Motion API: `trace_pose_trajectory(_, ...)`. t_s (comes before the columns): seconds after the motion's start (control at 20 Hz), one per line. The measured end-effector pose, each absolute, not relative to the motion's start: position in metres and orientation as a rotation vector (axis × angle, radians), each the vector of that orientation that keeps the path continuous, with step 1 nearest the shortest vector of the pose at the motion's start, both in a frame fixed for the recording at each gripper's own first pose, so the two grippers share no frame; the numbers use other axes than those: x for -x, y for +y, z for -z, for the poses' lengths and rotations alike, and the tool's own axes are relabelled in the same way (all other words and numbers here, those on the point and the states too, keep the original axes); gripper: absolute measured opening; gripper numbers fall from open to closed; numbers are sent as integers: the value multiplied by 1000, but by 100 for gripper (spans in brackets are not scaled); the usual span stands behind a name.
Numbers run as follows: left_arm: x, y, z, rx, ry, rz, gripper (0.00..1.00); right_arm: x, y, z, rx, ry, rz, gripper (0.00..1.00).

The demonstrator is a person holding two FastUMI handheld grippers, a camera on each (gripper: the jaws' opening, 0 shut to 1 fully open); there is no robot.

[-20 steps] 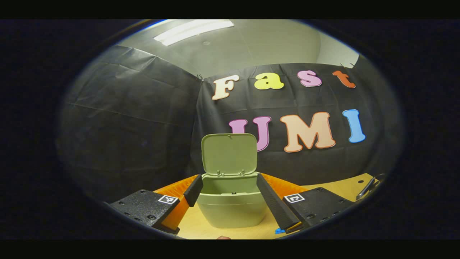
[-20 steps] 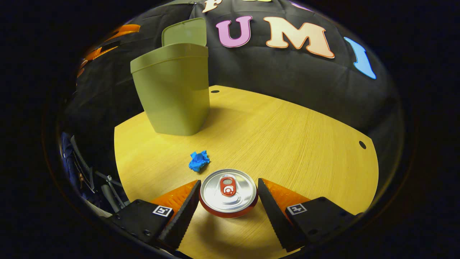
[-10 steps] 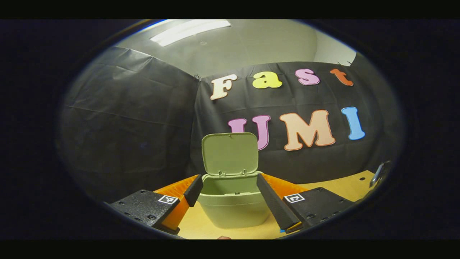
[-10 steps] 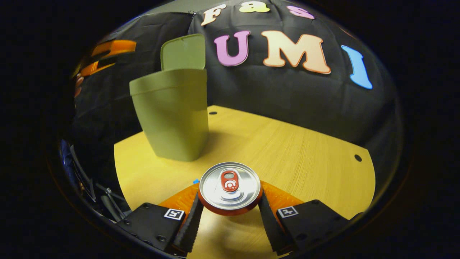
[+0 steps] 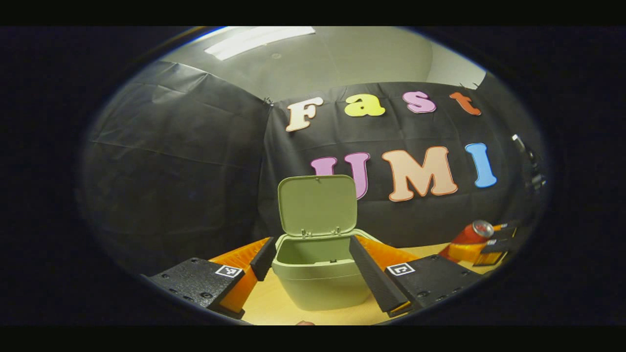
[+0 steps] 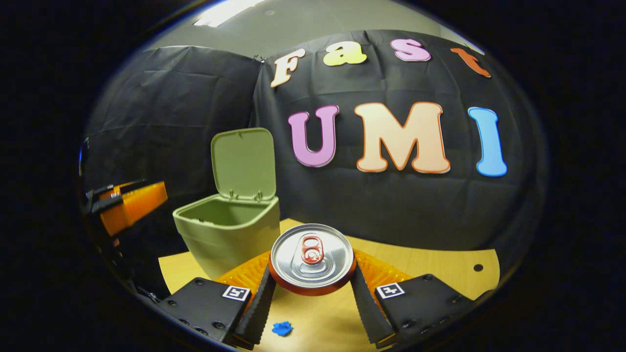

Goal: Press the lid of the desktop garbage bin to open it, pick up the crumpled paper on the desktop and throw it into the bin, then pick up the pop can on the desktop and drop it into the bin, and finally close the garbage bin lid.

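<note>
The can (image 6: 312, 259) sat clamped between the two fingers of the right gripper (image 6: 313, 288), its silver top and red pull tab facing the camera, held up off the table (image 6: 430, 266). From the right gripper view we could see the blue paper ball (image 6: 282, 328) lying on the wood below, between that gripper's fingers and apart from the bin (image 6: 227, 234). The bin stood to the left of the can with its lid (image 6: 243, 164) upright and its mouth open. At the far left edge we saw the left gripper (image 6: 124, 203), level with the bin's rim.

From the left gripper view we looked straight at the bin (image 5: 318, 274) between the spread fingers of the left gripper (image 5: 313, 274), which held nothing. The lid (image 5: 318, 205) stood up behind the open mouth. Far off to the right we saw the can (image 5: 472, 233) tilted in the right gripper (image 5: 481, 249)
</note>
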State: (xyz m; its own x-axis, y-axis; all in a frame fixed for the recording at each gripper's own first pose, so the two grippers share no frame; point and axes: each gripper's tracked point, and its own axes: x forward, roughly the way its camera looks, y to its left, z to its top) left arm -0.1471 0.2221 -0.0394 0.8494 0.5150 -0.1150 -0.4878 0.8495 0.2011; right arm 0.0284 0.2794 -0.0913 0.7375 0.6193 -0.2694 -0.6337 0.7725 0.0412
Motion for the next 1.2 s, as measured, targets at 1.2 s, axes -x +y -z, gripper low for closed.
trace_pose_trajectory(1.2,129,276,67,-174,218,-440,92,-64,405,50,84,139,-751,98)
